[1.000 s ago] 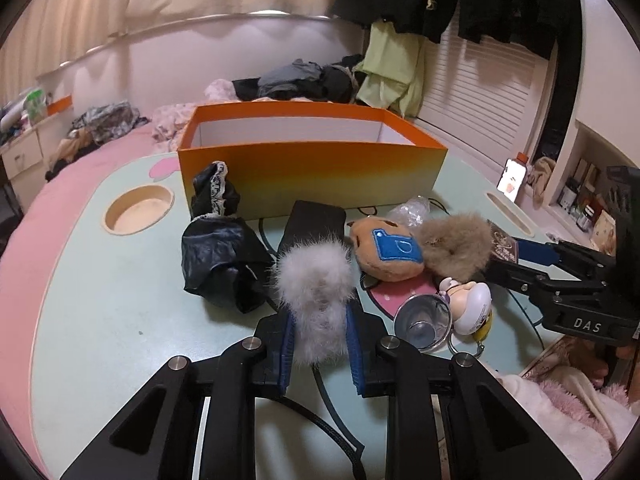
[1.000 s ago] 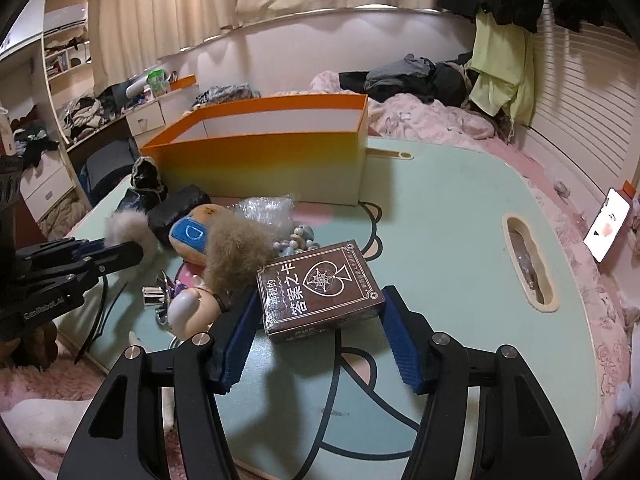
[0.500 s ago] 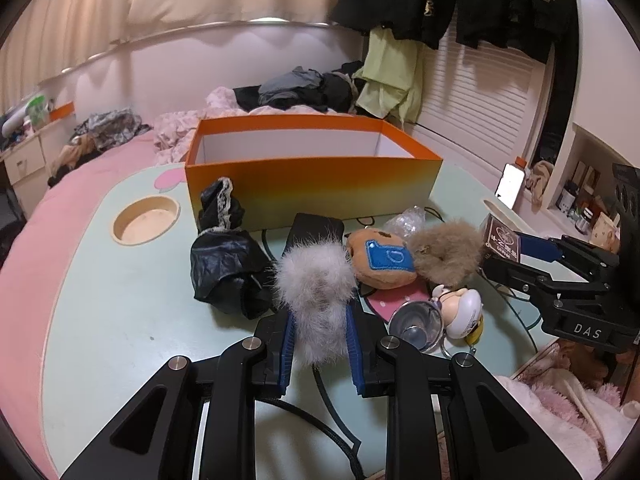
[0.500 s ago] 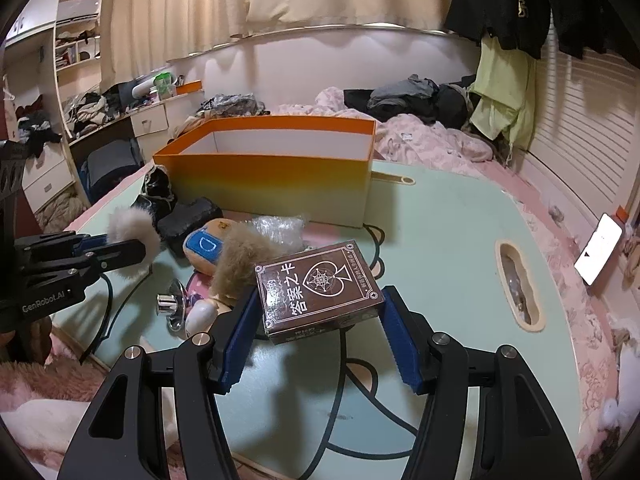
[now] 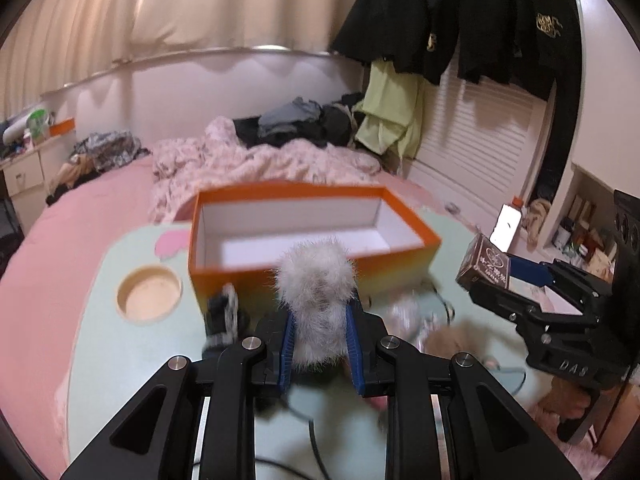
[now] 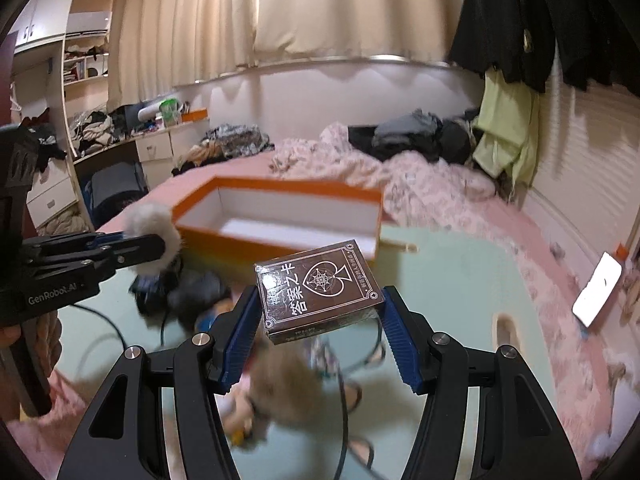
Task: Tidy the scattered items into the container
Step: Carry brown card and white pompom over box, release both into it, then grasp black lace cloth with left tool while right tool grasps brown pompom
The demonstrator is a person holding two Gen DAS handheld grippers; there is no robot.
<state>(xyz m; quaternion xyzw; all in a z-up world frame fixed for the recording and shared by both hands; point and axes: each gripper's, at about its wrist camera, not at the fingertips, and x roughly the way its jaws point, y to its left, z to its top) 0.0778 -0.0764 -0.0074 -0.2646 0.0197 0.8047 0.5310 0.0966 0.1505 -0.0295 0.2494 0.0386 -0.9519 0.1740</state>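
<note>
the mint green table (image 5: 108, 360) is sitting under a rectangular orange cardboard box (image 5: 308, 278), white inside, at the far side. the right gripper (image 6: 320, 332) is pinching a glossy brown card box (image 6: 320, 290) in the air, near side of the box. the left gripper (image 5: 320, 344) is squeezing a fluffy white pompom (image 5: 316, 292), also raised.

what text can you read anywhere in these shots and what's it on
"GenRobot.AI": on the body of the left tool, in the right wrist view.
"DAS": on the body of the right tool, in the left wrist view; any further letters are hidden.
"答案之书": large characters on the top of the brown card box, beside a spade emblem.
The smaller print along the box's edge and on its front side is too small to read.
The gold emblems on the hanging black jackets are not legible.
</note>
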